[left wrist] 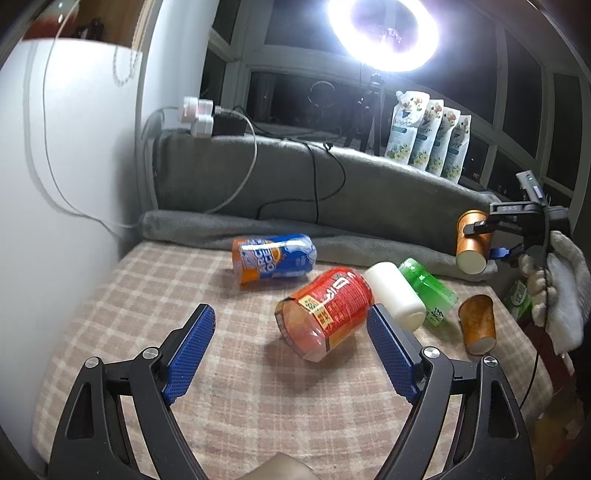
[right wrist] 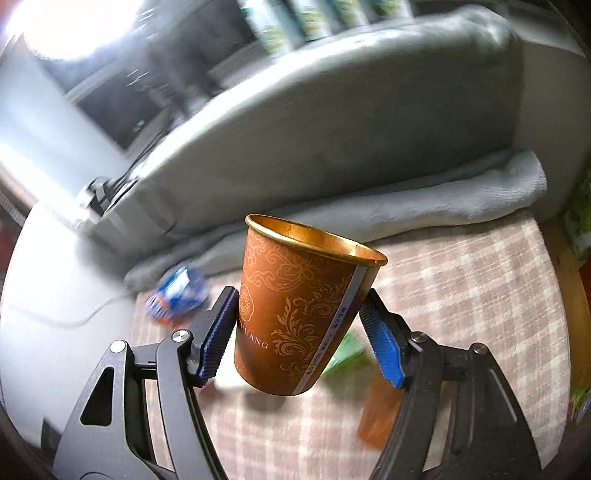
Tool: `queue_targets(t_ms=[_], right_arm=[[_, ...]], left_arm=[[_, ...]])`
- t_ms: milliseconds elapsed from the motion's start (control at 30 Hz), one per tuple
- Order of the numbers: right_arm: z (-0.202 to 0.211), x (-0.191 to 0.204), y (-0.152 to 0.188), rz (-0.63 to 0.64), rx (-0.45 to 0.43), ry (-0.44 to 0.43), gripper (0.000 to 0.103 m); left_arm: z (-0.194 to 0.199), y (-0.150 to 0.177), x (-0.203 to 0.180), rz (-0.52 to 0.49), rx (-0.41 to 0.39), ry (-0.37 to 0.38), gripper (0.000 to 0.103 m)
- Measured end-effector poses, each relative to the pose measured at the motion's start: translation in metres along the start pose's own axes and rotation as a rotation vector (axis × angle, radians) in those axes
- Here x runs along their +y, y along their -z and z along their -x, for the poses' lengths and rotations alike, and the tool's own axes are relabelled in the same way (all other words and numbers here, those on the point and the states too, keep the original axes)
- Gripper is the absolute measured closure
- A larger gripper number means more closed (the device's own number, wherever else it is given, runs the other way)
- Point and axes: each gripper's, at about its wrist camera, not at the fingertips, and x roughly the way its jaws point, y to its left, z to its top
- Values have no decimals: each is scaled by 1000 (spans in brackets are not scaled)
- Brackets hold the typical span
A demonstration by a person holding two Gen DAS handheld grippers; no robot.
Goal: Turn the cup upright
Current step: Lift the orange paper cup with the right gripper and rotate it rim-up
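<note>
Right tool (right wrist: pixel 299 328) is clamped on a brown paper cup (right wrist: pixel 295 314) with gold floral print — blue pads (right wrist: pixel 218 339) press its lower wall from both sides. In the right wrist view the cup is held clear of the checkered cloth (right wrist: pixel 461 295), gold-lined mouth at the top, tilted slightly. From the left wrist view the same cup (left wrist: pixel 472 240) hangs in the right tool (left wrist: pixel 491 238) at the far right, above the cloth, with its white base facing down toward the camera. The background in the right wrist view is motion-blurred.

Left tool (left wrist: pixel 291 354) is wide open and holds nothing — its blue pads (left wrist: pixel 190 354) sit low over the checkered cloth (left wrist: pixel 147 295), the right pad just beside a red can.

On the cloth, left wrist view:
- red can (left wrist: pixel 325 314) on its side, between the left tool's fingers but nearer the right one
- blue-and-orange can (left wrist: pixel 275 258) on its side, further back
- white cylinder (left wrist: pixel 395 295) lying down, touching a green bottle (left wrist: pixel 430 291), also lying down
- second brown paper cup (left wrist: pixel 477 323), mouth down, white base up, tilted, near the right edge

Behind these is a folded grey blanket (left wrist: pixel 221 229), then a grey cushion (left wrist: pixel 332 184). Four refill pouches (left wrist: pixel 428 136) stand on the sill behind it, with a ring light (left wrist: pixel 384 33) above and a white charger (left wrist: pixel 197 114) plugged in at left.
</note>
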Motion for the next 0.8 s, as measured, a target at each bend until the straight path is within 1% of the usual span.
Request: queue_targets(t_ms=[200, 333, 533, 633, 800], right_arm=[[0, 41, 43, 124, 68, -58, 33], [4, 56, 76, 183, 127, -105, 33], [-21, 78, 122, 241, 251, -171, 33], [-31, 87, 138, 279, 306, -189, 33], [-49, 99, 158, 318, 380, -188, 33]], left_arm=[[-5, 4, -2, 10, 54, 36, 19], [-7, 6, -3, 16, 86, 57, 19], [-8, 9, -7, 14, 113, 72, 19], [-8, 11, -8, 16, 122, 78, 19], [-7, 13, -8, 19, 131, 87, 19]])
